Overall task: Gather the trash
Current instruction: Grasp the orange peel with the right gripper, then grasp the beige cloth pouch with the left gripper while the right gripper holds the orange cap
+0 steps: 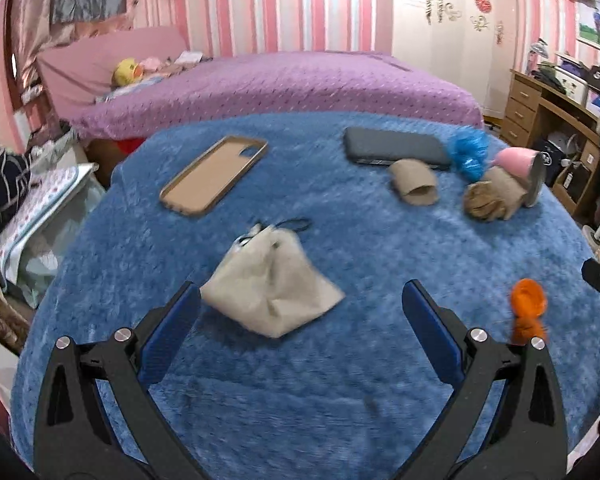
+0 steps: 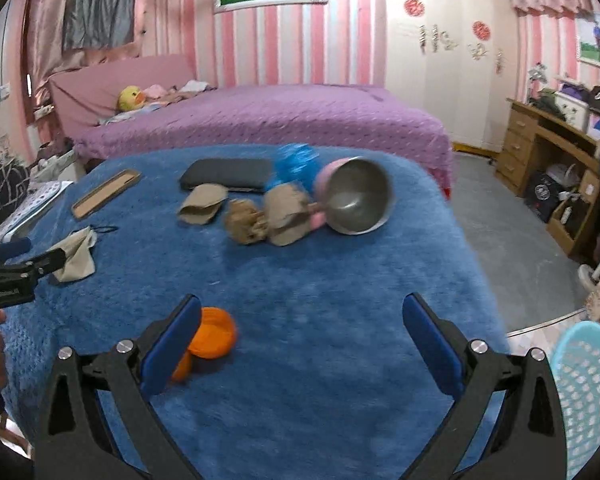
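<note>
Lower centre, left view: left gripper (image 1: 300, 300) spread wide before cloth pouch (image 1: 270, 286). Right gripper (image 2: 300, 316) likewise wide, empty; orange lid (image 2: 214, 332) beside left finger; blue basket (image 2: 584, 392) lower right, likely for trash.

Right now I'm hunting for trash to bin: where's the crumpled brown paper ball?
The paper ball lies far on the blue blanket, between two cardboard tubes, near the tipped metal bowl.
</note>
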The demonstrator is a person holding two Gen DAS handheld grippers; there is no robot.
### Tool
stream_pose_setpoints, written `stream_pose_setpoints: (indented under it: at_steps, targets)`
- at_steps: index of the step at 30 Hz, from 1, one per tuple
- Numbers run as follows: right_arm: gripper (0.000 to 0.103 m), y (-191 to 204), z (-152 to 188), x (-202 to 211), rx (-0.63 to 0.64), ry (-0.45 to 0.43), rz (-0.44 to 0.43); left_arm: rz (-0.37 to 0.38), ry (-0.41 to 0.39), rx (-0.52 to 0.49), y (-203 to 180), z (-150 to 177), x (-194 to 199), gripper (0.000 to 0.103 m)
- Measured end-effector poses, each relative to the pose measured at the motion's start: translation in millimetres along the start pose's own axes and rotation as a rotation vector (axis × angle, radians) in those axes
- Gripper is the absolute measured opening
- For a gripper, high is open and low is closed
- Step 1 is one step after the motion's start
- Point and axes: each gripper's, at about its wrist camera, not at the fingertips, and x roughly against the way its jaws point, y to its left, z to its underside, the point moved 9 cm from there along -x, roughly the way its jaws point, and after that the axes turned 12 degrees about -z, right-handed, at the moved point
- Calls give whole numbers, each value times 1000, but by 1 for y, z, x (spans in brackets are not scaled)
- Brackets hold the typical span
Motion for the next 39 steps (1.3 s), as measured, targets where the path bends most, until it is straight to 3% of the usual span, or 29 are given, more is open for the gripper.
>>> stream_pose_setpoints:
  at_steps: [11, 19, 22, 25, 28, 31, 33, 34, 39]
  targets:
    - [96, 42, 17, -54, 24, 109, -27, -18, 82, 17, 19, 19, -31, 97]
    - [49, 46, 26, -69, 0, 182, -75, -16, 108, 50, 25, 19, -43, 97]
    - [40, 47, 24, -68, -3, 175, -91, -15, 118, 47, 23, 20, -47, 94]
    - [40, 45, 21, -67, -16, 159, -105, -16, 126, 32, 19, 20, -50, 85]
    - [40, 38, 16, -63, -23, 135, -106, -12, 130, 23, 16, 19, -54, 68]
    - [40, 31, 15, -58, -30, 125, -107, -1, 120, 18, 13, 19, -53, 47]
    - [40, 26, 15, -55, -24, 118, -99, 10, 105, 8, 10, 17, -49, 24]
    - [40, 23, 14, -52, -22, 112, -93, 7, 97, 3, 10, 16, -46, 18]
    - [40, 11, 12, -41, -16, 88, -77, 8, 77, 15, 10, 13, -36, 11]
